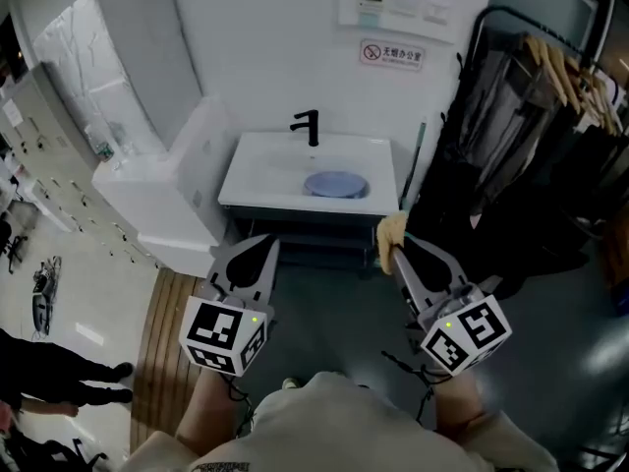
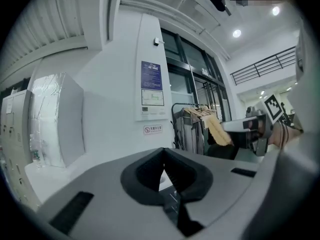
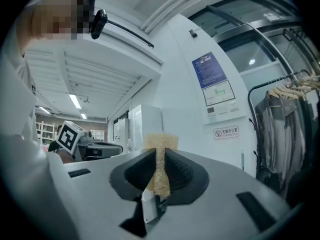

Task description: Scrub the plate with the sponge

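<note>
We're standing back from the washbasin (image 1: 257,187) at centre of the head view, w/ both grippers held level and neither over it yet. The plate (image 1: 334,184), blue-grey, lies flat in the basin just below the black faucet (image 1: 309,126), well apart from both tools.

Right gripper (image 1: 395,254), lower right of frame: jaws clamped on the yellow sponge (image 3: 161,141). It's pinched thin at the middle, so its top edge flares out above the jaw tips. That's a firm grip, prob. so the sponge won't slip when pressed on the plate.

Left gripper (image 2: 164,160), lower left: jaws fully together, nothing btwn them. We judge it's free to steady the plate, tho the jaws would have to open first.

Scrubbing hasn't started. Next we'd move in & bring the sponge down onto the plate. The clothes rack (image 1: 550,77) at upper right stands just beside the basin, so room on that side looks tight.
</note>
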Available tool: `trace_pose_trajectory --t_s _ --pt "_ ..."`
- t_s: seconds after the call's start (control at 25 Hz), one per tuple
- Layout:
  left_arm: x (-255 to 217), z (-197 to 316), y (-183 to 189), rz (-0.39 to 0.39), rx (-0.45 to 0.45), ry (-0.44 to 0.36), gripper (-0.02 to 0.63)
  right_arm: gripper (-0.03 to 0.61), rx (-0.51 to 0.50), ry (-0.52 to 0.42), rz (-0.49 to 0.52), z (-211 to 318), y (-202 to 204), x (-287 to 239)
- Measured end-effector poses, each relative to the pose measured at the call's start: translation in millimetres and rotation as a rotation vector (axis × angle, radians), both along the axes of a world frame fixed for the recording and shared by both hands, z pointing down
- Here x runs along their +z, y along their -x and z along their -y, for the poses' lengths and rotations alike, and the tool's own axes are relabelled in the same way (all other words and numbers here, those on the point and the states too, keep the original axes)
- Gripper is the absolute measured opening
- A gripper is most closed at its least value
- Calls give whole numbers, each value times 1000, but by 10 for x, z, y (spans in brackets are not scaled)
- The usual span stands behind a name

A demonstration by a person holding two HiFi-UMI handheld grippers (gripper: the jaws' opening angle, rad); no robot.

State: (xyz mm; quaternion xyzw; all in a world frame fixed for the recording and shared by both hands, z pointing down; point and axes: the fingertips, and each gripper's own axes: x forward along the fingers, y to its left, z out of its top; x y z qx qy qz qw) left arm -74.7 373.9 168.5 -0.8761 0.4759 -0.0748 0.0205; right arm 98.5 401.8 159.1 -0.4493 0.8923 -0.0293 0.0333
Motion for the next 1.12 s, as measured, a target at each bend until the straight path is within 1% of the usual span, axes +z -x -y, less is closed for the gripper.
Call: trace_pose_trajectory --t_s 0.16,0.28,0.6,0.84,1.12 --pt "10 54 -149 19 -7 6 5 61 3 6 -3 54 -155 46" --pt "54 80 -265 47 -31 11 5 61 0 8 -9 79 -290 98" --pt "125 30 -532 72 -48 9 6 61 -9 22 -2 98 -604 244" --pt "248 155 -624 87 -33 17 6 63 1 33 8 235 -677 381" --pt "454 486 -658 83 -11 31 6 63 9 57 -8 543 -663 583"
